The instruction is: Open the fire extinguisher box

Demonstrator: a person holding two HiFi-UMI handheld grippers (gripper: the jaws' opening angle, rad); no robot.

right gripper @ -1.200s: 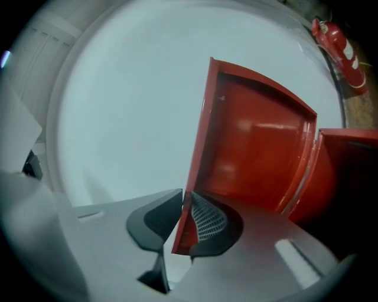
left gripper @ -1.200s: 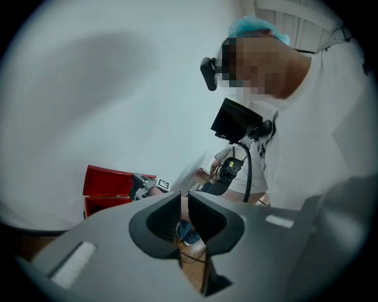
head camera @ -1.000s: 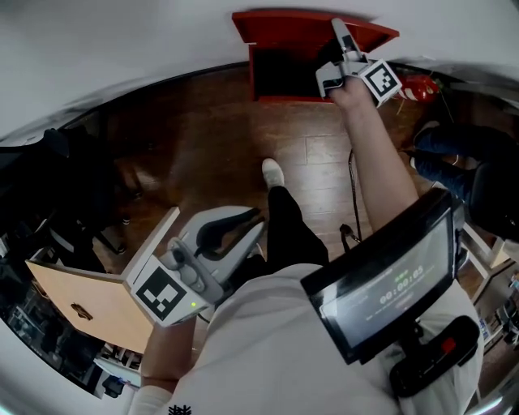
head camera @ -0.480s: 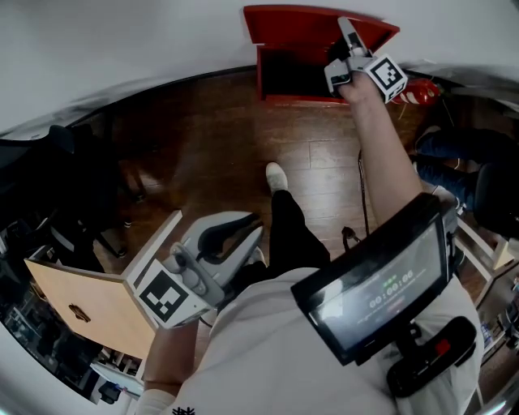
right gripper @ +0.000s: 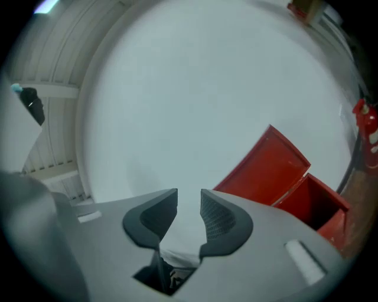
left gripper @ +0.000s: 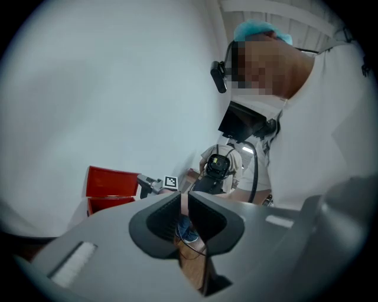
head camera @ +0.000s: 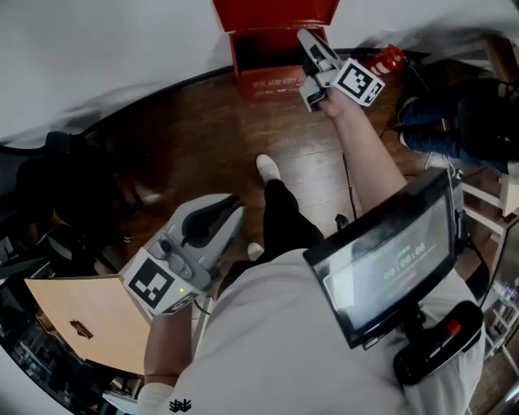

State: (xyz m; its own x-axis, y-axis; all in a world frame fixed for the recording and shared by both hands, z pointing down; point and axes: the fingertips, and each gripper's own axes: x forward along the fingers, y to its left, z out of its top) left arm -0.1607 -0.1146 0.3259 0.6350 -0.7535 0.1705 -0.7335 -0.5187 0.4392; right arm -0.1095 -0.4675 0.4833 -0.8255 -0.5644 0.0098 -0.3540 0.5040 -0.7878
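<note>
The red fire extinguisher box (head camera: 274, 50) stands on the wooden floor against the white wall. Its lid (head camera: 272, 12) is raised and the dark inside shows. In the right gripper view the lid (right gripper: 266, 171) leans up beside the box body (right gripper: 322, 203). My right gripper (head camera: 310, 40) hovers at the box's front right corner, clear of the lid. Its jaws are opening and nothing is between them (right gripper: 189, 203). My left gripper (head camera: 219, 215) hangs low near my body, far from the box, jaws together and empty (left gripper: 184, 203).
A red fire extinguisher (head camera: 385, 58) lies on the floor right of the box. A person in dark clothes (head camera: 462, 121) sits at the right. A cardboard box (head camera: 77, 320) stands at lower left. Another person with a chest camera (left gripper: 221, 168) stands behind.
My right gripper has come off the lid's right edge and drawn back toward the box's front. Its jaws have parted. The lid now stands up against the wall.
</note>
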